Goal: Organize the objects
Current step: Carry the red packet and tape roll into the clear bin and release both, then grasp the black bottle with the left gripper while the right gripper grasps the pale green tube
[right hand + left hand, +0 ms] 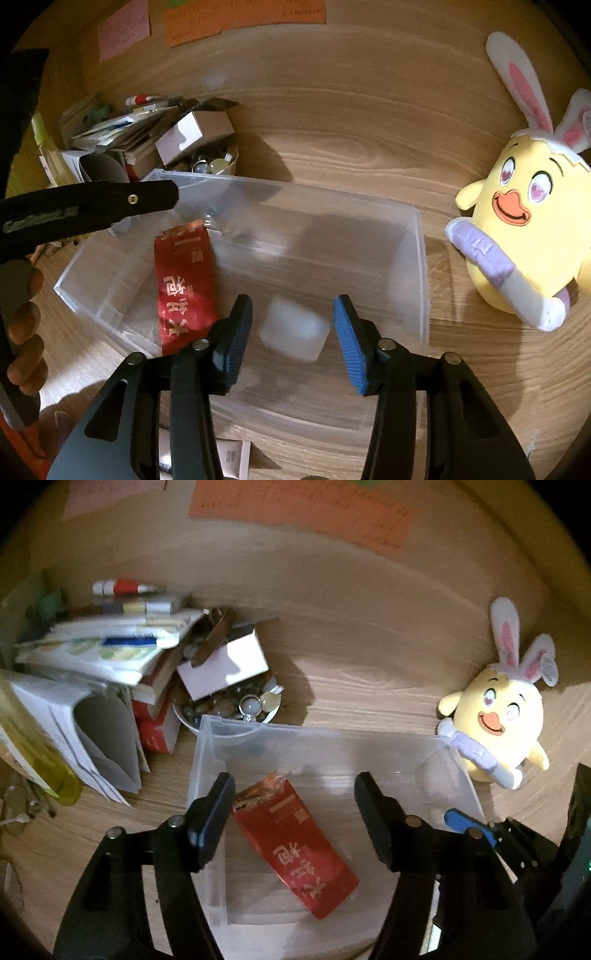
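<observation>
Right gripper [293,325] nearest the lens, jaws apart, nothing pinched; a small white translucent block [294,330] lies on the bin floor between the fingers, pads not touching it. Left gripper [295,812] also apart over the clear plastic bin [421,258], gripping nothing, with the red packet [295,853] below and between its fingers. A hand [24,332] shows at the left edge of the right wrist view.

Bin sits on the wooden desk [351,122], open-topped. Red packet lies flat toward the bin's left wall, torn end toward the far wall; white block near the front wall, just right of the packet. The far right part of the bin floor is bare. Open desk stretches behind the bin to the back wall.

Yellow plush chick with bunny ears [524,221] stands just beside the bin's right wall, on that side of the desk. At the bin's far left corner: a bowl of small trinkets [236,705] with a white box [225,664] on top, touching or nearly touching the bin rim. Further left, a messy stack of books and papers [96,653] with a marker [122,588] on top crowds the desk's left side. Orange paper [303,513] and pink paper [123,27] on the wall.
</observation>
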Demonstrator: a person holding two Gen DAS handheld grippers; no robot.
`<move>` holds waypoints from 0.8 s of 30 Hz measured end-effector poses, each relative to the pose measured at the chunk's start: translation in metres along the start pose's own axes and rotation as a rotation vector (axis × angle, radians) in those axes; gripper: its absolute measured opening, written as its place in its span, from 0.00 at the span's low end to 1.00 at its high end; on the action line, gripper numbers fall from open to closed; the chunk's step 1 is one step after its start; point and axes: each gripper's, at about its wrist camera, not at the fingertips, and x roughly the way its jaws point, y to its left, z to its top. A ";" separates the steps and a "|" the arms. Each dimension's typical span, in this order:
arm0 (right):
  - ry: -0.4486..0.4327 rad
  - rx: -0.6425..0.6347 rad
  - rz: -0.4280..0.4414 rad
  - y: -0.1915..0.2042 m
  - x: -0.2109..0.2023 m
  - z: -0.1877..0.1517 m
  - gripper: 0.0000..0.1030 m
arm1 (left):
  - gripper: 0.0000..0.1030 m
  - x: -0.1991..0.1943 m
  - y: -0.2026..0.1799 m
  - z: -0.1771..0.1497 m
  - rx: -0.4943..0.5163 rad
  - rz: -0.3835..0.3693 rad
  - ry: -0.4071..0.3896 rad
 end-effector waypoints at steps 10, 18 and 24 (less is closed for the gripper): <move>-0.066 -0.022 -0.034 0.007 -0.031 -0.005 0.64 | 0.78 -0.051 -0.013 -0.011 0.066 -0.018 -0.074; -0.122 -0.033 -0.045 0.012 -0.066 -0.019 0.74 | 0.86 -0.086 -0.019 -0.032 0.096 0.004 -0.123; -0.142 -0.012 -0.046 0.008 -0.087 -0.037 0.79 | 0.87 -0.105 -0.021 -0.052 0.113 0.009 -0.132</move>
